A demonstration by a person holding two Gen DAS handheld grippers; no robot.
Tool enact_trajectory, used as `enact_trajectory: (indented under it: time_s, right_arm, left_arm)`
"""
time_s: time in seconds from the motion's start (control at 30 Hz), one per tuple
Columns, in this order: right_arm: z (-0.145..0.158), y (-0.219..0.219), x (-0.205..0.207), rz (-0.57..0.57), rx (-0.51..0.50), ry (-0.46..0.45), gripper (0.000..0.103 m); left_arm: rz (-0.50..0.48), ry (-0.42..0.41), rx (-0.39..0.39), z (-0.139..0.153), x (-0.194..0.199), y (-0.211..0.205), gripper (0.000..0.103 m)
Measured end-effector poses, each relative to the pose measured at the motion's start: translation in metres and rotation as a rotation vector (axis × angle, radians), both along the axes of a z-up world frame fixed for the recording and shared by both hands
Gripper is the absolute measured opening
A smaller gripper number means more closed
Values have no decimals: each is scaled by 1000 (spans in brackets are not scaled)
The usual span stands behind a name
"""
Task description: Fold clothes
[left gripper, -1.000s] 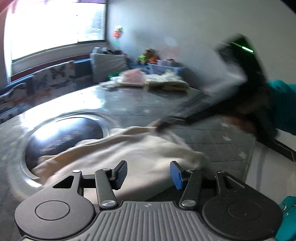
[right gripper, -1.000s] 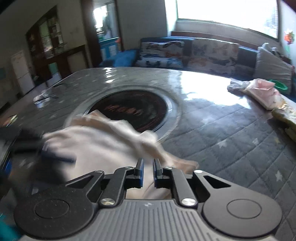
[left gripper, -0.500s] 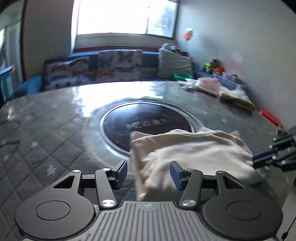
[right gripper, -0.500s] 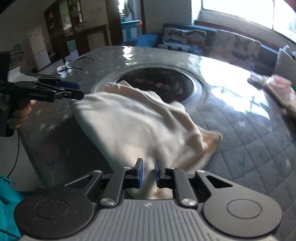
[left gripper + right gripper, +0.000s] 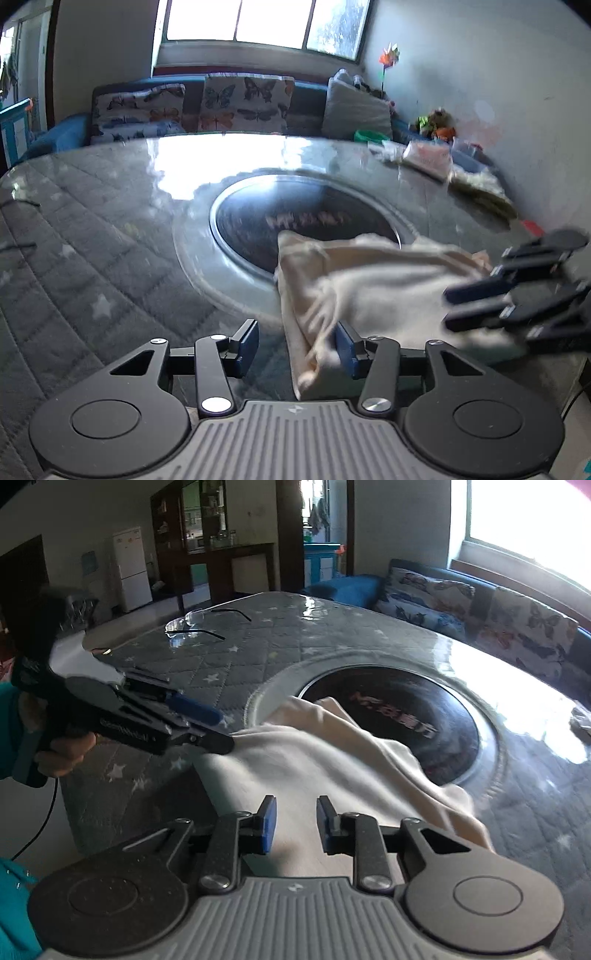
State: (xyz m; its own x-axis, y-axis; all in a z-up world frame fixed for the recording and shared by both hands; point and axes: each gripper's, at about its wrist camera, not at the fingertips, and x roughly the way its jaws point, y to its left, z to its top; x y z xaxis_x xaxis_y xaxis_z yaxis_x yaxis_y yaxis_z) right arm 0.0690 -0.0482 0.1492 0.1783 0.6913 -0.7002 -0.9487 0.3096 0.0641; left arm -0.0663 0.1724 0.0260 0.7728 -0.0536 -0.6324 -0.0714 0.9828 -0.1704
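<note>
My right gripper point(image 5: 293, 825) jaws have just been opening, released above the cream garment point(image 5: 332, 771) on the counter point(image 5: 240, 653); left gripper point(image 5: 295, 347) gapes around its edge. Loose folds could slump apart.

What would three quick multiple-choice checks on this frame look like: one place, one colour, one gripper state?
1. Where do the eyeglasses lie?
A. On the quilted table cover, away from the cloth
B. On the cream garment
C. Inside the dark round inset

2. What colour are the pads of the right gripper?
A. Red
B. Blue
C. White

3. How does the right gripper stand over the cream garment?
A. Shut on a fold
B. Out of view
C. Open, gripping nothing

Key: 1 A, the glasses rest on the grey starred cover beyond the left gripper. 2 B, both pads show blue. 3 C, its jaws have just been opening, a clear gap between the pads, the cloth lying flat below.
</note>
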Motion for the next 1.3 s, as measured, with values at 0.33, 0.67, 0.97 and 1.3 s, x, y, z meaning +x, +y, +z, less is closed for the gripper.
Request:
enact_trajectory:
  time_s: [0.33, 0.67, 0.97, 1.3]
  right_arm:
    - [-7, 46, -24, 134, 25, -23, 25]
    - [-24, 78, -23, 169, 31, -23, 30]
    - [-38, 102, -32, 233, -7, -100, 42]
    - [-40, 117, -28, 228, -1, -108, 42]
  left_arm:
    - [-48, 67, -37, -7, 59, 10, 33]
    - [-104, 47, 48, -6, 73, 3, 6]
    - [-95, 74, 52, -18, 82, 10, 7]
    - [-81, 77, 45, -18, 83, 11, 9]
